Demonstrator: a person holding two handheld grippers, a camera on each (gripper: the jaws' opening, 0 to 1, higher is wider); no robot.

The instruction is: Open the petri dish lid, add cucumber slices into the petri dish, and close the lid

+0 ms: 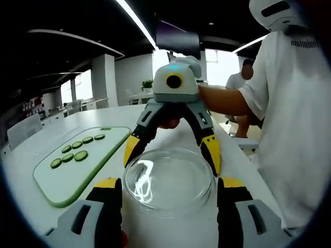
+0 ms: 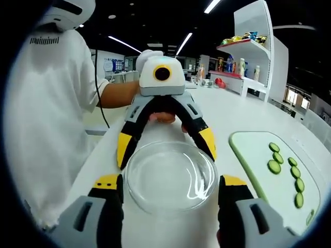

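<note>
A clear glass petri dish [image 1: 168, 181] with its lid on rests on the white table [image 1: 46, 155]; it looks empty. My left gripper [image 1: 169, 188] is open, with a jaw close beside each side of the dish. From the far side my right gripper [image 1: 172, 155] faces it, its yellow-tipped jaws spread around the dish's far rim. In the right gripper view the same dish [image 2: 169, 176] sits between my open right gripper's [image 2: 170, 186] jaws, and the left gripper [image 2: 165, 147] straddles its far edge. Several cucumber slices [image 1: 76, 150] lie on a pale green cutting board [image 1: 77, 175].
The cutting board [image 2: 258, 165] with its slices [image 2: 283, 166] lies right of the dish in the right gripper view. A person in a white shirt [image 1: 295, 113] stands at the table's edge, holding the grippers. White shelves [image 2: 248, 57] stand behind.
</note>
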